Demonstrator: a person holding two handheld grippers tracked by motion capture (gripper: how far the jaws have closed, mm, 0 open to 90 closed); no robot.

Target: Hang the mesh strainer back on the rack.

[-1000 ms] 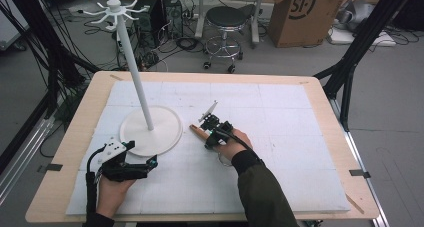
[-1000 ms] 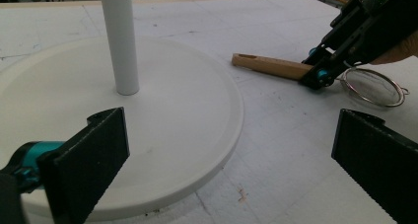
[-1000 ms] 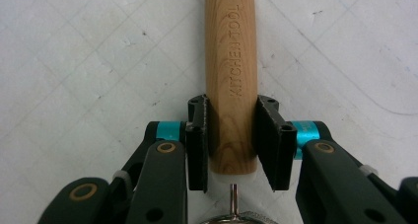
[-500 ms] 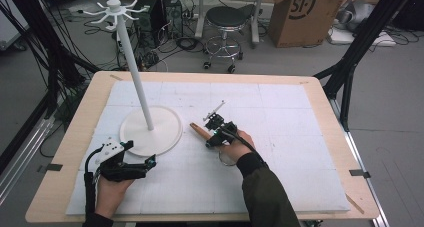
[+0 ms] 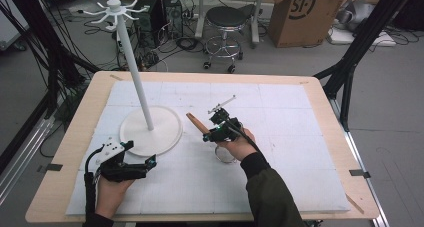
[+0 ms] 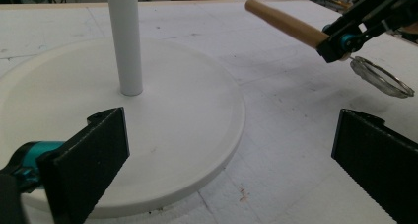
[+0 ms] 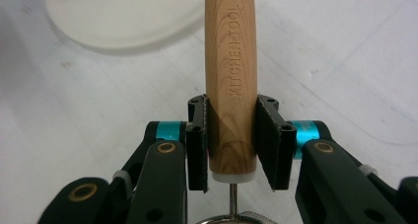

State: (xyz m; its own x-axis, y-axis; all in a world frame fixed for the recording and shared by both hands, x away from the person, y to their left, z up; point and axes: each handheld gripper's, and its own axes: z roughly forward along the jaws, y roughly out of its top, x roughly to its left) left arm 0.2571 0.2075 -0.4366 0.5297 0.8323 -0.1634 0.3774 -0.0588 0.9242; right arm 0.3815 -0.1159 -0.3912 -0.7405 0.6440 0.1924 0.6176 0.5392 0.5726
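The right claw (image 5: 214,132) is clenching the wooden handle (image 7: 230,81) of a small kitchen strainer, its two black jaws pressing flat against either side of the handle near the end where a thin wire leaves it. The words "KITCHEN TOOL" are running along the wood in the right gripper view. In the high view the handle (image 5: 197,123) is pointing up and to the left, towards the white stand, while the strainer's round wire ring (image 5: 225,154) is lying just beneath the person's right hand (image 5: 235,146), close to the white mat. From the left gripper view the ring (image 6: 383,77) is showing as a shallow metal hoop; whether anything is sitting in it cannot be told.

The left claw (image 5: 150,161) is standing released, its jaws spread wide apart with nothing between them, resting low just beside the near rim of the stand's round base (image 5: 150,129). The base (image 6: 162,130) is lying flat on the mat, and a tall white pole (image 5: 136,72) is rising upright from its middle to a crown of hooks (image 5: 114,8).

A white padded mat (image 5: 280,182) is covering most of the pale wooden worktop (image 5: 59,177). Beyond it, on the grey floor, a black stool (image 5: 227,22) on castors is standing beside a cardboard box (image 5: 300,12), with cables trailing near dark frame legs.
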